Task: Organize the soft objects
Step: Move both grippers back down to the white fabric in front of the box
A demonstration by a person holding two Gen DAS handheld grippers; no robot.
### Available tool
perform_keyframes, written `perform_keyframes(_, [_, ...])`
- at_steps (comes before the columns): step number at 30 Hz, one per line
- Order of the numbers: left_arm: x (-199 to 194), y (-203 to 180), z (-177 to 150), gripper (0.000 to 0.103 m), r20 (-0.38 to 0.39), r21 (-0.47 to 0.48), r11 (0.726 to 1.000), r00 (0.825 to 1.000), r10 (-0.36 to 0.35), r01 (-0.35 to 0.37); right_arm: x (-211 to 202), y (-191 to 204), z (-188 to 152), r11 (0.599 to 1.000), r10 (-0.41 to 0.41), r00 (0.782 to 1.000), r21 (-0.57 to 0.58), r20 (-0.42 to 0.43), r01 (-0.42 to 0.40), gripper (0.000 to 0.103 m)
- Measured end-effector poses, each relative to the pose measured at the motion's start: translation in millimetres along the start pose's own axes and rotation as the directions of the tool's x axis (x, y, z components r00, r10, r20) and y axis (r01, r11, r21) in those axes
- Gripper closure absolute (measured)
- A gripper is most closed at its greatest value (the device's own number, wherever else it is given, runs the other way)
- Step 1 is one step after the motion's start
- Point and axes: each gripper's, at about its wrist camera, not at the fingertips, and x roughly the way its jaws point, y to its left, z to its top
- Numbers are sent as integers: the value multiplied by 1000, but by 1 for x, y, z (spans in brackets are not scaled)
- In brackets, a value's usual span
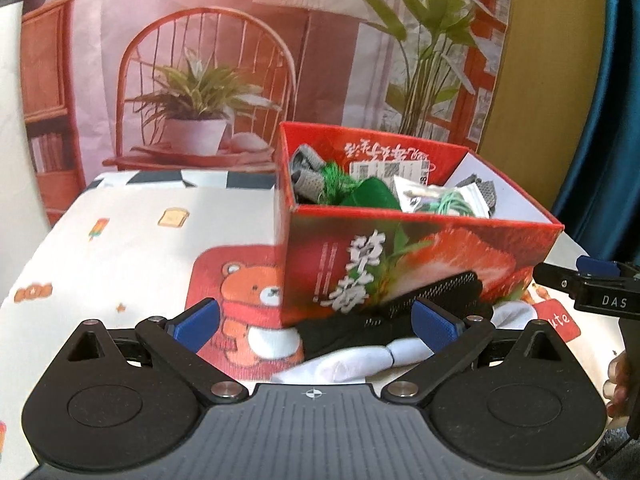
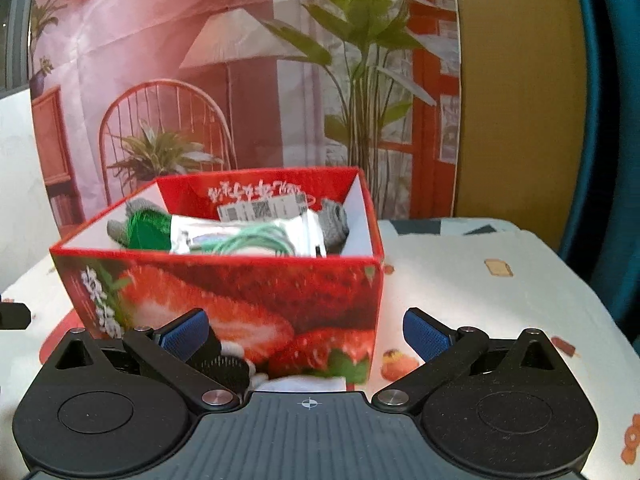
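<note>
Printed tablecloth (image 1: 132,248): strawberry box (image 1: 416,264) part-filled; white sock (image 1: 348,364), black sock (image 1: 340,330) outside. Left gripper (image 1: 316,322), right gripper (image 2: 306,334) spread wide, empty. Advised: pinch sock mid-body, clear rim.

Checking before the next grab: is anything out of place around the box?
Yes. A black item and white cloth lie on the table against the front of the red box, not inside with the green and grey items. Both grippers, left and right, are open and empty.
</note>
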Motion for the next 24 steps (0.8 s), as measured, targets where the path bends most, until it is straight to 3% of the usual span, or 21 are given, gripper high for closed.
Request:
perform_keyframes(16, [11, 6, -26, 3, -74, -63, 998, 997, -21, 17, 11, -1, -37, 999, 29, 993, 29, -118, -26, 0])
perform_keyframes(24, [20, 8, -31, 16, -104, -83, 995, 993, -60, 52, 16, -1, -41, 997, 69, 988, 29, -137, -65, 1])
